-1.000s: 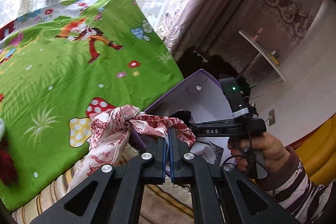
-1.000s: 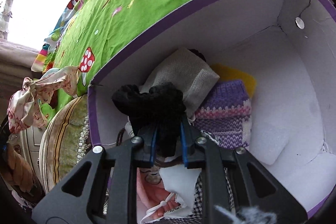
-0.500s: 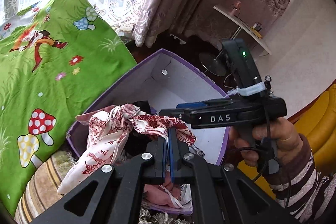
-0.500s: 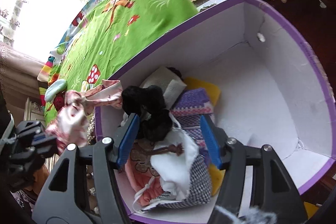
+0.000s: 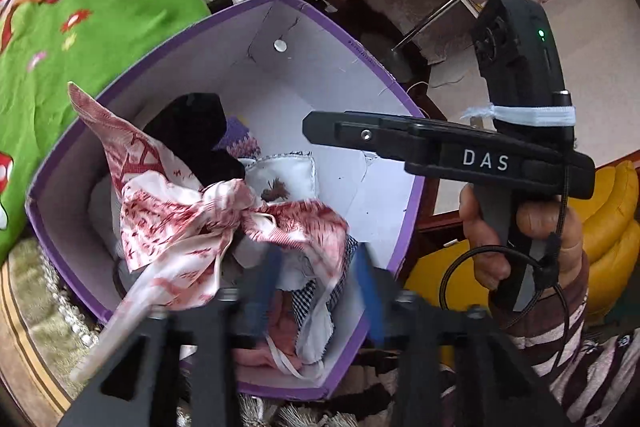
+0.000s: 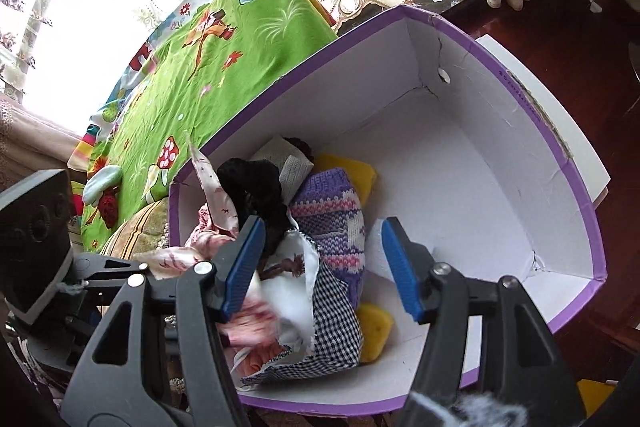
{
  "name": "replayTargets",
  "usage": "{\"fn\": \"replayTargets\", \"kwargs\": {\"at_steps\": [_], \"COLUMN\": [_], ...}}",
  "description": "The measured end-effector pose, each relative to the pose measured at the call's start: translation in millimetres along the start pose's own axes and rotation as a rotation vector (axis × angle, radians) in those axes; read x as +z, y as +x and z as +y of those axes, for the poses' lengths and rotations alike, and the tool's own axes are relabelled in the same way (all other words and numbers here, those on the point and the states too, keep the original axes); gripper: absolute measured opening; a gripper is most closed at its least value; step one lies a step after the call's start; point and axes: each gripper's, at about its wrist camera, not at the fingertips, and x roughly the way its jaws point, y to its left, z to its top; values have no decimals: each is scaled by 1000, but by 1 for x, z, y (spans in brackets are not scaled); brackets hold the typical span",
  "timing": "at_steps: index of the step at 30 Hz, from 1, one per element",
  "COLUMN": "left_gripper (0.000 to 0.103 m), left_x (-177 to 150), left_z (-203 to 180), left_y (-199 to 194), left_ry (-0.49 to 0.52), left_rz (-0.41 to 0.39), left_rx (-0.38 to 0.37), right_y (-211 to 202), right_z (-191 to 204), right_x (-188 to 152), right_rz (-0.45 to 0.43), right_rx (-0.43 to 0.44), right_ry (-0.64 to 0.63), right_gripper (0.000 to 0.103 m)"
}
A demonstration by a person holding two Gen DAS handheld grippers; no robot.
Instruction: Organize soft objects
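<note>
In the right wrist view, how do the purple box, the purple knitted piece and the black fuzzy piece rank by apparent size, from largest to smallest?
1. purple box, by far the largest.
2. purple knitted piece.
3. black fuzzy piece, partly hidden behind a gripper finger, so its rank below the knit is uncertain.

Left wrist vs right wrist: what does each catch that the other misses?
Left wrist only: the hand holding the right tool's black grip, its striped sleeve, a yellow cushion.

Right wrist only: yellow sponges in the box, the window, the right tool open.

Both: the purple box, red-and-white scarf lying in it, black cloth, purple knit, green sheet. The left tool has just opened off the scarf.
</note>
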Motion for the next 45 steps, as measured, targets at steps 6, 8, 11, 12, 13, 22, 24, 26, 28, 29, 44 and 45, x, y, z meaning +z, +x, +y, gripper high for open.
{"fn": "replayTargets", "kwargs": {"at_steps": [6,8,11,12,13,22,24,26,28,29,44,45], "left_gripper": [66,66,66,66,66,66,66,66,66,66,66,66], "left_x": [-8,-16,-28,-33,-38,-88,-99,-109,-118,-125,-218,-225], "left_z": [3,4,11,14,16,51,62,71,80,85,184,193], "left_y": [-15,-22,-41,-47,-53,-118,-128,-139,-150,-157,-246,-251], "left_ry": [-12,-18,-33,-39,-45,-154,-183,-203,-224,-233,-491,-519], "left_rz": [-10,-30,-76,-92,-109,-331,-365,-398,-428,-443,-655,-665], "left_rx": [-33,-38,-57,-59,-56,-27,-7,16,38,48,217,231], "right_y": [-1,-3,-6,-6,-6,7,8,10,13,14,57,62], "right_z": [1,4,12,17,22,72,84,96,108,116,283,301], "right_x": [-2,-3,-6,-7,-9,-18,-18,-18,-18,-19,-21,-21], "right_rz": [-3,-4,-2,3,10,31,35,40,47,50,67,64], "right_rx": [-6,-17,-28,-31,-38,-71,-65,-61,-55,-55,-31,-18], "right_ry": [2,-10,-46,-65,-89,-222,-246,-267,-285,-296,-609,-646], "right_gripper": [65,65,65,65,65,65,65,65,65,65,68,68]}}
